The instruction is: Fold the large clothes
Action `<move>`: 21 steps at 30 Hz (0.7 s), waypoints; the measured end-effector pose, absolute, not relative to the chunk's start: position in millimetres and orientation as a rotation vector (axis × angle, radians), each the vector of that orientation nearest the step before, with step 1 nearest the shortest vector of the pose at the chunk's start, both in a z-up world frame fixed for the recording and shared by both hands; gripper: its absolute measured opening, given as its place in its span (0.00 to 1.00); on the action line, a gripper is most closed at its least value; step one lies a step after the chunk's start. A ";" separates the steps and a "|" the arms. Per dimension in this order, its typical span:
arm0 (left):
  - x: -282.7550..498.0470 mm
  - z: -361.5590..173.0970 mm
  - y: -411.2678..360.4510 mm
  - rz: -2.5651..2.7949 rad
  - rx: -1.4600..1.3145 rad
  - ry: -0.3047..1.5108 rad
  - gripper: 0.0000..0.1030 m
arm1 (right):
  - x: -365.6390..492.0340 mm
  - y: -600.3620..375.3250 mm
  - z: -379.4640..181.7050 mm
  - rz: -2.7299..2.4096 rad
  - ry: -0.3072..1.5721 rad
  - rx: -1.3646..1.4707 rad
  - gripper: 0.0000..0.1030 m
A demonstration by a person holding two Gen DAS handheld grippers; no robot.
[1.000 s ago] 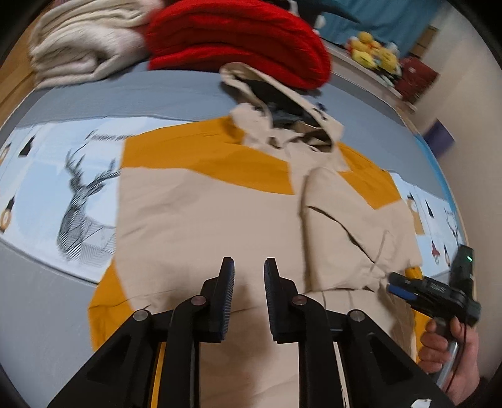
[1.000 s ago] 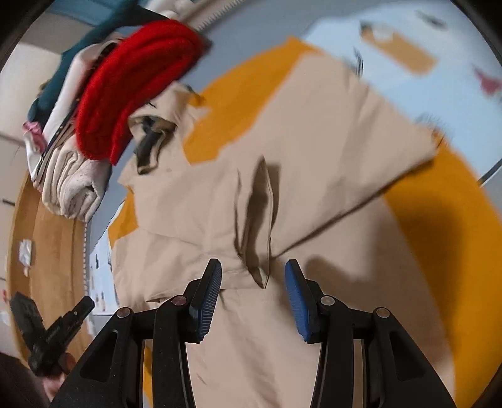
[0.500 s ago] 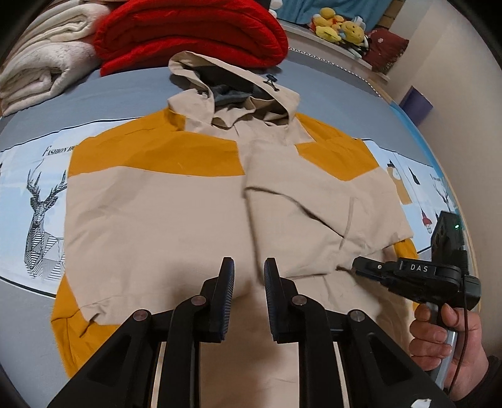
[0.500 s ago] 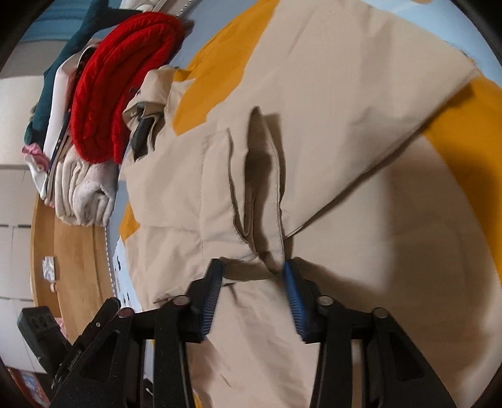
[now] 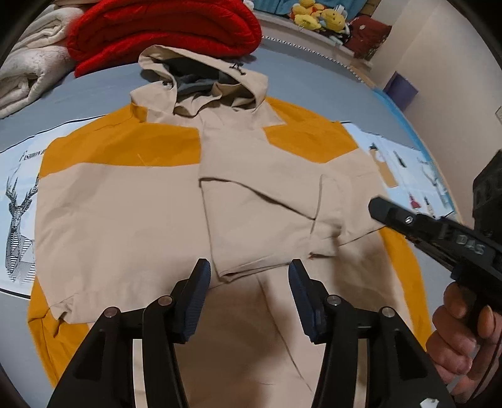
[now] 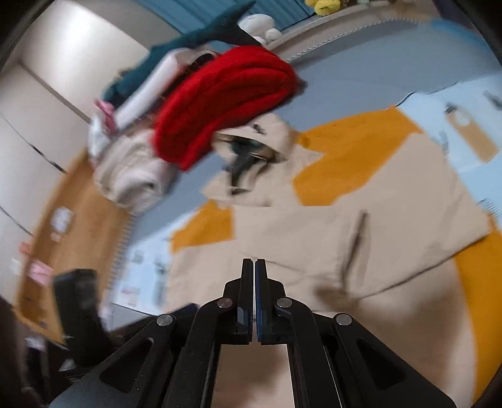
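A beige and orange hooded jacket (image 5: 125, 213) lies face up on the bed, hood (image 5: 200, 75) at the far end. One sleeve (image 5: 269, 219) is folded across the chest. My left gripper (image 5: 249, 282) hovers over the lower front, jaws opening; the sleeve's cuff lies just beyond the fingers, untouched by the pads. In the left wrist view my right gripper (image 5: 379, 207) reaches in from the right above the folded sleeve, held by a hand (image 5: 461, 342). Its own blurred view shows the right gripper (image 6: 254, 266) shut with nothing between the pads, above the jacket (image 6: 392, 226).
A folded red blanket (image 5: 163, 31) and a cream blanket (image 5: 31, 72) are stacked past the hood. Plush toys (image 5: 317, 15) sit on the far ledge. A printed sheet with a deer (image 5: 18, 201) covers the grey bed. Wooden floor (image 6: 78, 213) lies beside the bed.
My left jaws have spread apart and the gripper came closer over the jacket. My right gripper closed near the sleeve cuff, then lifted away shut and swung its view toward the blankets.
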State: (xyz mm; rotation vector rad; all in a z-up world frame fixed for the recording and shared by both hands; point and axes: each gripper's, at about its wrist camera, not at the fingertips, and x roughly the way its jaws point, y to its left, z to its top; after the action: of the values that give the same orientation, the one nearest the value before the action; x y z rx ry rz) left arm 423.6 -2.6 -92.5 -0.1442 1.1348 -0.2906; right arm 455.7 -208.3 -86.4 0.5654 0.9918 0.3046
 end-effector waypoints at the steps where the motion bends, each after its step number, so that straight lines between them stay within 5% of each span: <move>1: 424.4 -94.6 -2.0 -0.273 -0.130 1.140 0.47 | 457.9 -212.2 -94.2 0.275 1.018 0.573 0.06; 3: 425.2 -95.9 2.3 -0.235 -0.115 1.139 0.45 | 462.2 -223.5 -116.5 0.213 1.093 0.615 0.30; 5: 423.8 -93.7 7.4 -0.210 -0.111 1.124 0.45 | 464.7 -235.6 -139.4 0.181 1.150 0.705 0.42; 11: 414.8 -88.1 3.7 -0.244 -0.072 1.095 0.45 | 464.7 -244.7 -183.3 0.144 1.266 0.858 0.42; 13: 413.3 -87.1 -1.3 -0.268 -0.066 1.089 0.45 | 463.5 -240.9 -181.8 0.179 1.253 0.876 0.37; 15: 411.6 -86.4 -6.6 -0.302 -0.069 1.085 0.46 | 464.7 -234.9 -170.3 0.215 1.206 0.853 0.07; 21: 407.3 -82.7 -19.6 -0.355 -0.036 1.055 0.49 | 463.0 -206.1 -112.8 0.446 0.986 0.776 0.00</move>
State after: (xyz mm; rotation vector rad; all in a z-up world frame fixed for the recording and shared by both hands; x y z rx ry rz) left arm 407.3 -19.6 -82.7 -0.0362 1.0545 -0.3546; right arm 463.0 -206.1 -112.8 0.7763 0.9861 0.4457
